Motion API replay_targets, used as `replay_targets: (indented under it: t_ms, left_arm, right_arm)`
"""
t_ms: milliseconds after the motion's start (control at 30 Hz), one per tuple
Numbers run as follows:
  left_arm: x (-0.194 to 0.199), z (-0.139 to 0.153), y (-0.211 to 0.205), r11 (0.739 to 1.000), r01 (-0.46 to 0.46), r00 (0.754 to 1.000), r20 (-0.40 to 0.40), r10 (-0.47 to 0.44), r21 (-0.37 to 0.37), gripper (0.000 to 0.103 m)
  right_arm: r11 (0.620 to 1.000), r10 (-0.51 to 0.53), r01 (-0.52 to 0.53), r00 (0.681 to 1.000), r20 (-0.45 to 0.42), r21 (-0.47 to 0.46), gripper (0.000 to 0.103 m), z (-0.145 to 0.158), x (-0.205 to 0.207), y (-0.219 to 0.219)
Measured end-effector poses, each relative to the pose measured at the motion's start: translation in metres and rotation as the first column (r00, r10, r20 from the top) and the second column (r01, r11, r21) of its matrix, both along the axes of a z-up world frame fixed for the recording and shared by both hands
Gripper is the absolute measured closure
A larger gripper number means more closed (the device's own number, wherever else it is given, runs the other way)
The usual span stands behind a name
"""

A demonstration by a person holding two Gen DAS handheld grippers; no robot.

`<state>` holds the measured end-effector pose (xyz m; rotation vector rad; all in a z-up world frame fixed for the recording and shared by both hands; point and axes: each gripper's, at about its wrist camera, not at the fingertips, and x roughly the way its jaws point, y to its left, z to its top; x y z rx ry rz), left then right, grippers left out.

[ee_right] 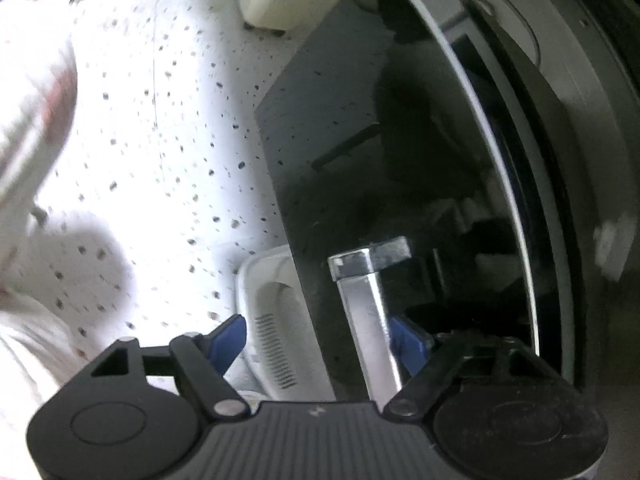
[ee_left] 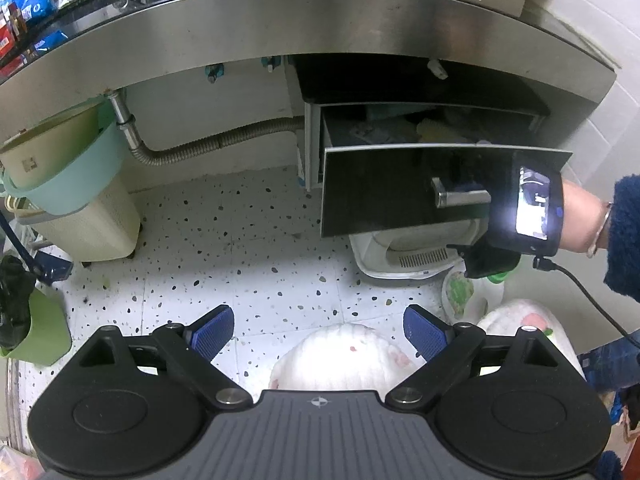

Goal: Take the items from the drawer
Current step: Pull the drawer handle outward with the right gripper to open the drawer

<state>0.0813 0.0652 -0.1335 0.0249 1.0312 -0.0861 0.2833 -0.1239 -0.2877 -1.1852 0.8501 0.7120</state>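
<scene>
Speckled floor (ee_left: 256,248) lies under the wide, empty left tongs (ee_left: 318,330). Ahead, the black drawer (ee_left: 400,188) stands ajar. Right tongs (ee_right: 320,344) gape around its chrome handle (ee_right: 368,320), unclamped.

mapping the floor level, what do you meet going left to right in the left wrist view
green bin → cream basket → corrugated hose → open drawer → drawer handle → right gripper

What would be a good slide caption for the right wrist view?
Right tool open around the metal handle of the glossy black drawer front.
</scene>
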Motion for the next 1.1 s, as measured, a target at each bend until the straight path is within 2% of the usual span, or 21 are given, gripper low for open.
replay_targets:
  t_ms: [200,267,333,400,500,600,667,733,867,933,1000,1100]
  left_arm:
    - [-0.008,0.002,0.000,1.000,0.012,1.000,0.011,-0.012,-0.011,0.011]
    - [-0.011,0.005,-0.002,1.000,0.024,0.999,0.025,-0.024,-0.008,0.011]
    - [-0.014,0.008,-0.004,0.999,0.037,0.999,0.040,-0.037,0.000,0.011]
    - [-0.016,0.011,-0.005,0.999,0.046,0.998,0.053,-0.046,0.000,0.011]
    - [-0.019,0.014,-0.006,0.998,0.056,0.996,0.064,-0.055,-0.010,0.011]
    - [-0.023,0.016,-0.006,0.998,0.063,0.996,0.070,-0.063,-0.010,0.011]
    - [-0.028,0.018,-0.006,0.998,0.066,0.995,0.073,-0.065,-0.008,0.011]
    - [-0.031,0.019,-0.004,0.998,0.062,0.995,0.073,-0.062,-0.005,0.011]
    - [-0.036,0.023,0.000,0.999,0.051,0.995,0.081,-0.050,-0.011,0.011]
    - [-0.038,0.023,0.002,0.999,0.045,0.996,0.078,-0.044,-0.011,0.011]
    - [-0.039,0.022,0.002,0.999,0.043,0.997,0.069,-0.042,-0.005,0.011]
    - [-0.040,0.022,0.003,0.999,0.042,0.997,0.064,-0.043,0.004,0.010]
  right_arm:
    - [0.985,-0.101,0.108,0.993,-0.062,0.136,0.029,0.031,-0.008,-0.010]
    - [0.961,-0.170,0.189,0.980,-0.104,0.203,0.028,0.042,-0.005,-0.018]
    - [0.906,-0.272,0.311,0.947,-0.169,0.287,0.028,0.055,0.002,-0.033]
    - [0.813,-0.378,0.450,0.891,-0.253,0.370,0.030,0.069,0.013,-0.050]
    - [0.619,-0.515,0.639,0.769,-0.379,0.456,0.031,0.086,0.034,-0.078]
    - [0.417,-0.595,0.758,0.645,-0.480,0.502,0.034,0.091,0.052,-0.102]
    - [0.325,-0.614,0.801,0.583,-0.532,0.503,0.041,0.086,0.058,-0.112]
    - [0.264,-0.635,0.829,0.534,-0.559,0.492,0.043,0.082,0.065,-0.118]
    - [0.194,-0.669,0.856,0.473,-0.574,0.479,0.046,0.074,0.069,-0.117]
    - [0.181,-0.684,0.866,0.452,-0.573,0.466,0.049,0.070,0.071,-0.113]
    - [0.203,-0.706,0.867,0.451,-0.546,0.454,0.051,0.064,0.077,-0.104]
    - [0.290,-0.734,0.848,0.494,-0.465,0.443,0.053,0.062,0.083,-0.087]
